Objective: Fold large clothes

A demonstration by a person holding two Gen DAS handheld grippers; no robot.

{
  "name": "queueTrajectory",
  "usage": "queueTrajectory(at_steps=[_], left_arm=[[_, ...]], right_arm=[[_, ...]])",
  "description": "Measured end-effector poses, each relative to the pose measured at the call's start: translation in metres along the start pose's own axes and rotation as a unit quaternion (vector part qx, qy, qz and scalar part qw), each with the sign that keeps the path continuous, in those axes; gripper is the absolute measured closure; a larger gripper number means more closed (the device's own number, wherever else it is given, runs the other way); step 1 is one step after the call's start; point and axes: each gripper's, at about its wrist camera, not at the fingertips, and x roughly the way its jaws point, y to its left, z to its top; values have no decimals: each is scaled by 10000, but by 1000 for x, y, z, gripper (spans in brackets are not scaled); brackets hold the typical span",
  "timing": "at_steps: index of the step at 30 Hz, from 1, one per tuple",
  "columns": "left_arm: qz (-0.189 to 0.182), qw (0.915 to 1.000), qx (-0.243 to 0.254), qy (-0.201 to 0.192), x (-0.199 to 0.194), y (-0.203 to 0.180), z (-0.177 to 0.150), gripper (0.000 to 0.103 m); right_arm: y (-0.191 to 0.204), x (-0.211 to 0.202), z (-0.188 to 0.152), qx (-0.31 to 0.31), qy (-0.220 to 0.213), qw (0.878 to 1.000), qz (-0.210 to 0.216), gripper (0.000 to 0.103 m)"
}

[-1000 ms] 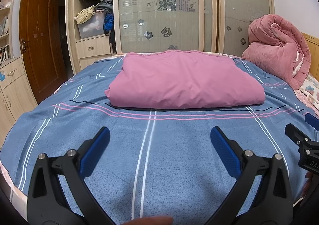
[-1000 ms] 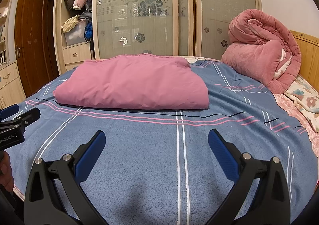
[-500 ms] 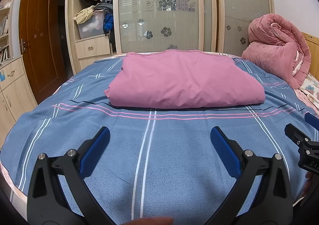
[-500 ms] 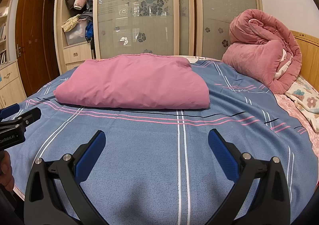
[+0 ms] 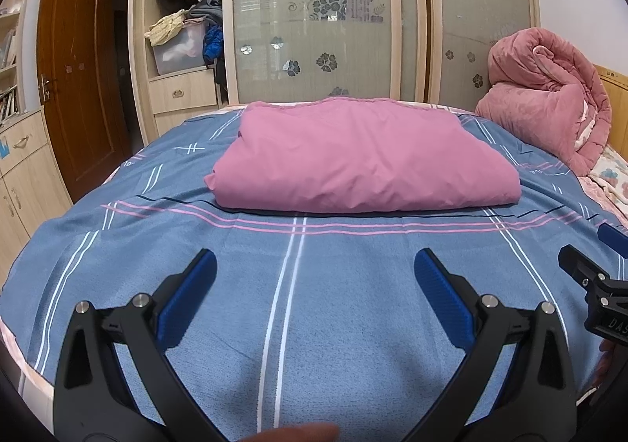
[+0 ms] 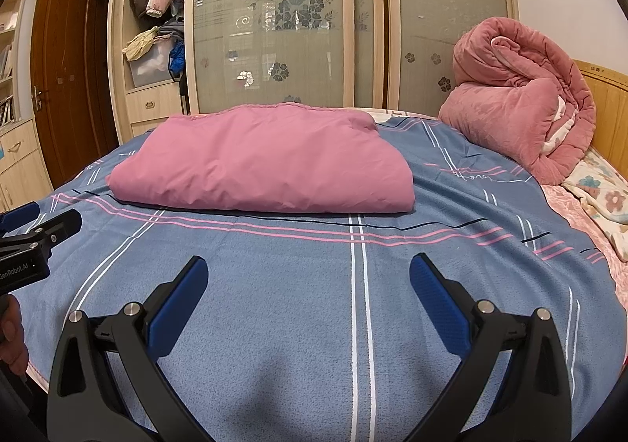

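Step in hand, judged from layout: fold appears done or between folds. Pink garment [image 5: 361,155] lying as a thick, neat rectangular bundle on the bed [image 5: 298,324], far half of the mattress, rounded fold edge facing the cameras. Garment type not determinable; possibly a padded coat or a cover.

Left claw [image 5: 314,281]: spread wide, nothing between fingers, hovering over bare sheet near the bed's front edge, well apart from garment. Right claw [image 6: 308,285]: same, spread wide, empty, well apart from garment. Both side by side, aimed at the bundle.

Next move, if another fold reqd: advance both claws to the near edge, pinch all layers at the two near corners, lift evenly, carry over to the far edge. Risk: slick, puffy fabric likely to slip or spring back; layers may separate if grip shallow.

Surface: blue sheet w/ pink and white stripes, soft, some give.

Room: rolled pink quilt [image 6: 522,97] at the headboard end, right of garment, apart from it. Wardrobe [image 5: 325,18] w/ frosted sliding doors behind the bed; open section holding hung jackets and a storage box. Brown wooden door [image 5: 74,61] at left.
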Motion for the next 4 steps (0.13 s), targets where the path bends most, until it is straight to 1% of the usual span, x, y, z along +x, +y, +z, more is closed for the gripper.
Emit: queueTrajectory(at_steps=[4], left_arm=[[-21,10000,-33,15,1,1,1,2]], right_arm=[[0,0,0,11,1,10000,-4,1]])
